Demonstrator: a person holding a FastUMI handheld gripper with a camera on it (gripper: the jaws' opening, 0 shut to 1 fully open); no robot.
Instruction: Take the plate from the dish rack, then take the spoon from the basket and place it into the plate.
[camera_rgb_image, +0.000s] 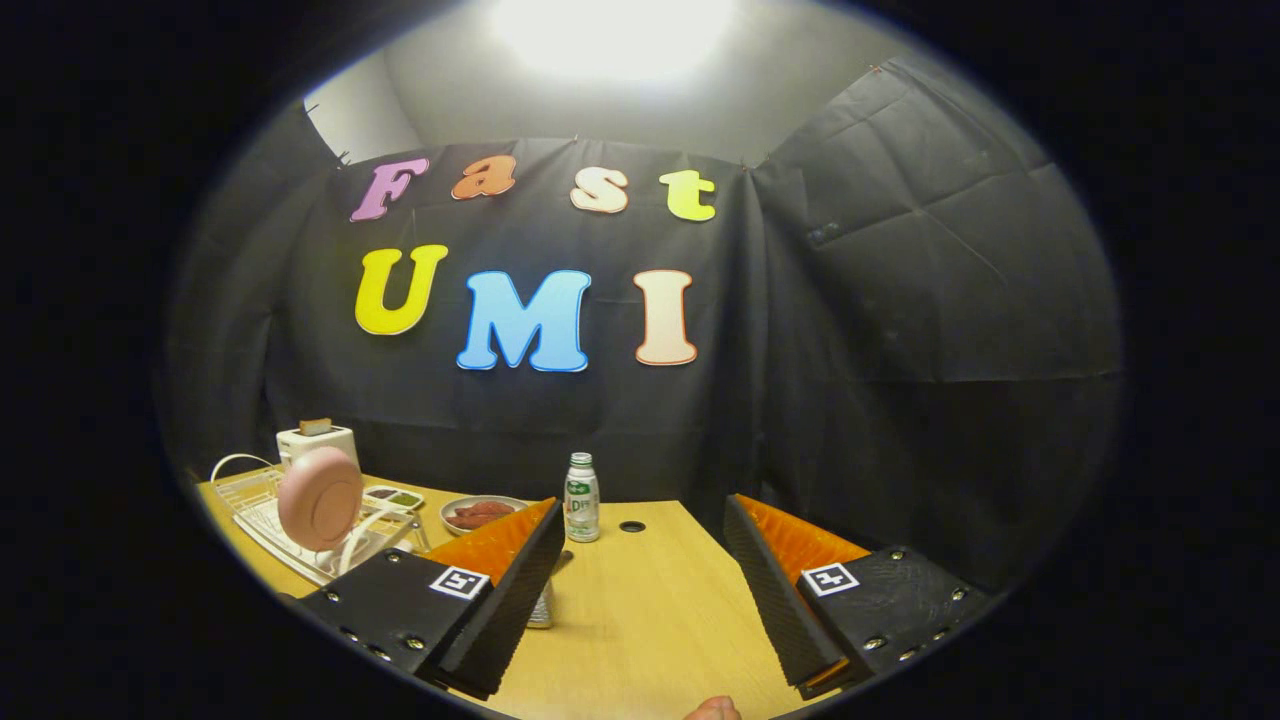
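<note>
Tongs (640, 590) spread apart, empty, above table (640, 620). Plate (320, 497) upright in rack (262, 510) at ten o'clock; careless grab risks dragging rack, hitting bottle (582, 497).

Black cloth wall (850, 330) hangs behind light wooden table (650, 620); pale ceiling (450, 90) above, bright overhead light (610, 30) glaring.
</note>
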